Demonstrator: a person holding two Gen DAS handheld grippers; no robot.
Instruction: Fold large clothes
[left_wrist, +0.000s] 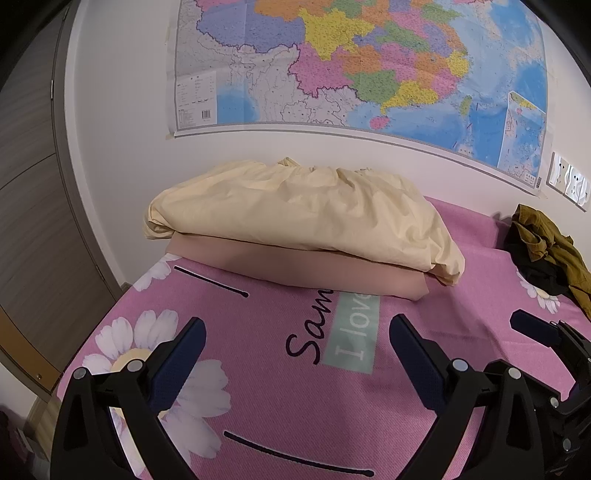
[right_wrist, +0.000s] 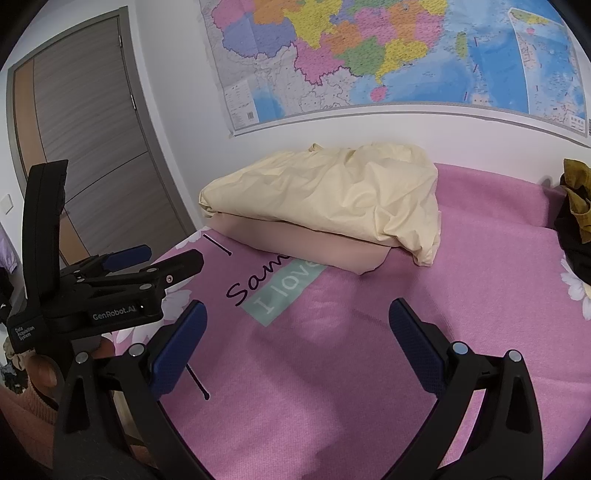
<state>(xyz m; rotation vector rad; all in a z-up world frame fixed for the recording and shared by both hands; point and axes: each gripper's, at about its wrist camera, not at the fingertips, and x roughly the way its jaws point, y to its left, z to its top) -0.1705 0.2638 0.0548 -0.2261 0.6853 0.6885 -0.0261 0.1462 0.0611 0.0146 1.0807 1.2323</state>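
An olive-brown and black garment (left_wrist: 546, 251) lies crumpled at the far right of the pink daisy-print bed (left_wrist: 295, 406); the right wrist view shows only its edge (right_wrist: 576, 210). By the wall, a folded cream cloth (left_wrist: 295, 218) rests on a folded beige one (left_wrist: 295, 267). My left gripper (left_wrist: 297, 336) hovers open over the bare sheet, with nothing between its fingers. My right gripper (right_wrist: 297, 317) is open too, empty, just to its right. Both are well short of the garment.
A large map (left_wrist: 351, 62) hangs on the white wall above the bed. A grey door (right_wrist: 85, 122) stands at the left past the bed's edge. Wall sockets (left_wrist: 569, 181) sit at the right. A hand (right_wrist: 40, 373) holds the left gripper (right_wrist: 162, 260).
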